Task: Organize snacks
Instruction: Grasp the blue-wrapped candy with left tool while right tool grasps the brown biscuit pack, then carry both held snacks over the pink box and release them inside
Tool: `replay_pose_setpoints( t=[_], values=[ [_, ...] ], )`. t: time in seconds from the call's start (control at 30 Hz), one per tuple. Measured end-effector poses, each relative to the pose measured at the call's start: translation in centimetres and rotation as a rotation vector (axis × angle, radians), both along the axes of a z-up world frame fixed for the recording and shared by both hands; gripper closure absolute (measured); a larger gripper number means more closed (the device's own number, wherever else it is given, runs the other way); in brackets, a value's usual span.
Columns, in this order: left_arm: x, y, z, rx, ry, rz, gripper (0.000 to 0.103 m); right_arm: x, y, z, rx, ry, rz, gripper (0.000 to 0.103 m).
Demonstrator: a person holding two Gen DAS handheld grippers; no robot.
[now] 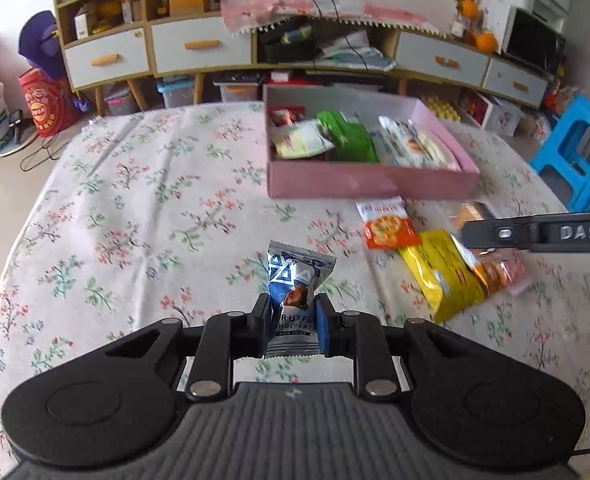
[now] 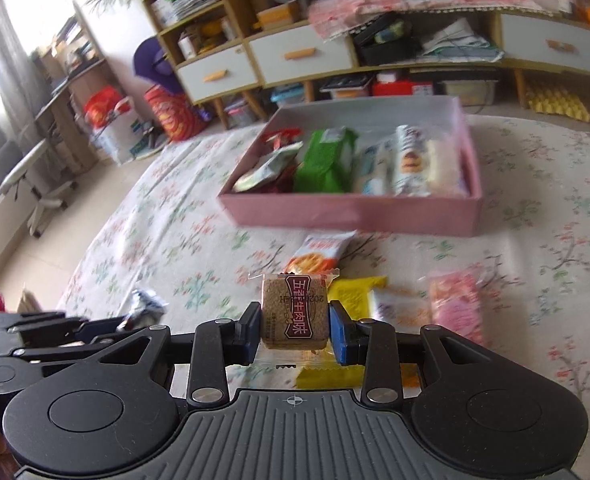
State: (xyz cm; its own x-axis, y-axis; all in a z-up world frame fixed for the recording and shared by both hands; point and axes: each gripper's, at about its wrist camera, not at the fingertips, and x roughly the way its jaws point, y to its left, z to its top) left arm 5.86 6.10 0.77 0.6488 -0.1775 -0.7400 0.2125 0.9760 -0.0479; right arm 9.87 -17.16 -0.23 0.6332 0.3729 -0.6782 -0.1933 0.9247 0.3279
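My left gripper (image 1: 293,322) is shut on a blue and white truffle chocolate packet (image 1: 295,280) and holds it above the floral tablecloth. My right gripper (image 2: 295,330) is shut on a brown square biscuit packet (image 2: 295,310) with a red label. A pink box (image 1: 371,184) holds several snacks, among them a green packet (image 1: 349,136); it also shows in the right wrist view (image 2: 351,212). Loose on the cloth lie an orange cracker packet (image 1: 387,224), a yellow packet (image 1: 439,276) and a pink packet (image 2: 457,304). The right gripper's finger (image 1: 535,234) reaches in from the right.
The table (image 1: 135,208) has a floral cloth. Behind it stands a cabinet with drawers (image 1: 199,48). A blue stool (image 1: 575,152) stands at the right and an office chair (image 2: 19,172) at the left. The left gripper (image 2: 55,328) shows at the lower left of the right wrist view.
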Motion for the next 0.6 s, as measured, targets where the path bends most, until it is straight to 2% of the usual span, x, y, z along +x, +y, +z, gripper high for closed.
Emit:
replay_pose_setpoints(
  t=[0.1, 0.2, 0.43, 0.6],
  values=[
    [0.9, 0.9, 0.6, -0.027, -0.015, 0.032, 0.082, 0.8, -2.4, 0.7, 0.019, -0.009, -0.073, 0.069],
    [1.6, 0.9, 0.7, -0.019, -0.023, 0.049, 0.083, 1.3, -3.9, 1.0, 0.038, -0.006, -0.110, 0.069],
    [2.7, 0.0, 0.7, 0.052, -0.065, 0.053, 0.082, 1.9, -5.0, 1.3, 0.077, 0.000, -0.133, 0.069],
    [3.4, 0.3, 0.1, 0.056, -0.047, 0.060, 0.082, 2.8, -6.2, 1.7, 0.050, -0.003, -0.144, 0.069]
  ],
)
